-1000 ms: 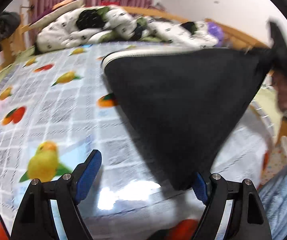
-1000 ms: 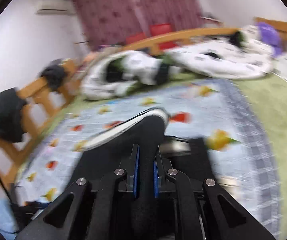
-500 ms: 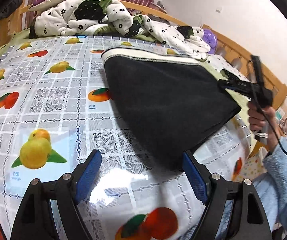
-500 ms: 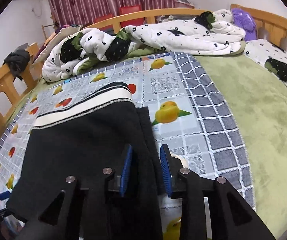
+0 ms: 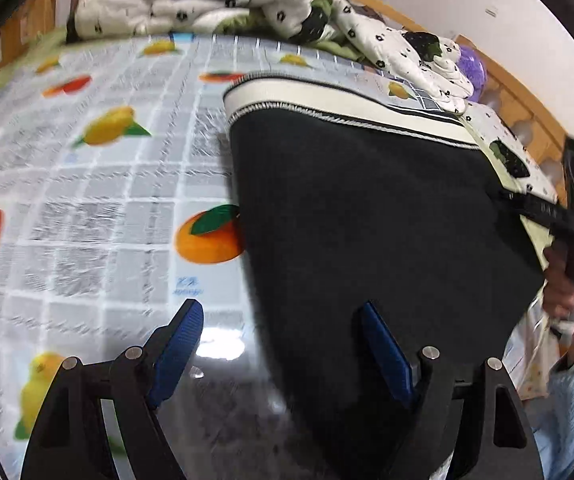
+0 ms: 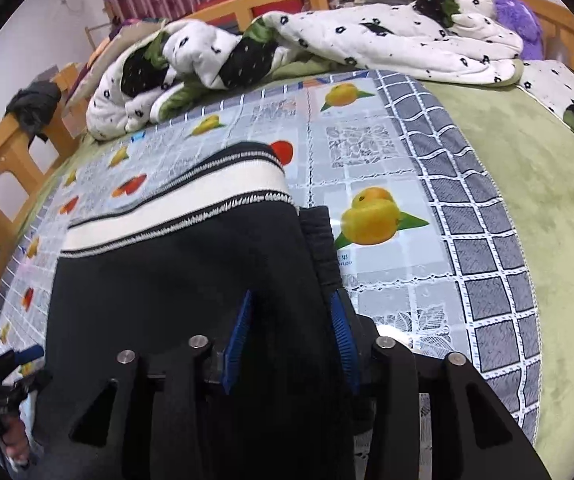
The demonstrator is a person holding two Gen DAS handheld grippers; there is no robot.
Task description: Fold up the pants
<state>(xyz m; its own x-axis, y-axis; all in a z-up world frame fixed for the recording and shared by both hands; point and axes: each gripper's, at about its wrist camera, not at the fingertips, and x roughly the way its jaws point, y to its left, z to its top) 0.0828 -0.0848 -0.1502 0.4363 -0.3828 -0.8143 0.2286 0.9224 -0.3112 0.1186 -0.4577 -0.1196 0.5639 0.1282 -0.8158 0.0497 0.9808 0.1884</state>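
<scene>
A second ago the pants (image 5: 367,208) hung stretched in the air between the two tools; now they lie flat on the fruit-print cloth (image 5: 99,200) that covers the bed (image 6: 527,184), and both tools have let go.

At the left, the left hand-held gripper (image 5: 283,352) is spread wide, nothing between its blue pads (image 5: 179,344). One pad hovers over the bare cloth and the other over the near edge of the black fabric; whether it touches the fabric I cannot tell.

In the middle, the pants lie as a broad black panel with the white striped waistband (image 6: 183,204) at the far end, towards the heaped quilt (image 6: 287,40). A second black layer (image 6: 321,240) peeps out along the right edge in the right wrist view, so the garment looks doubled over already.

At the right, the right hand-held gripper (image 6: 291,344) is also parted, straddling the right edge of the pants without pinching it.

As I judge it, one fold is made and laid down. What seems to remain is smoothing the panel and at least one further fold across it to make a compact bundle, which calls for a fresh grasp at the near corners.
</scene>
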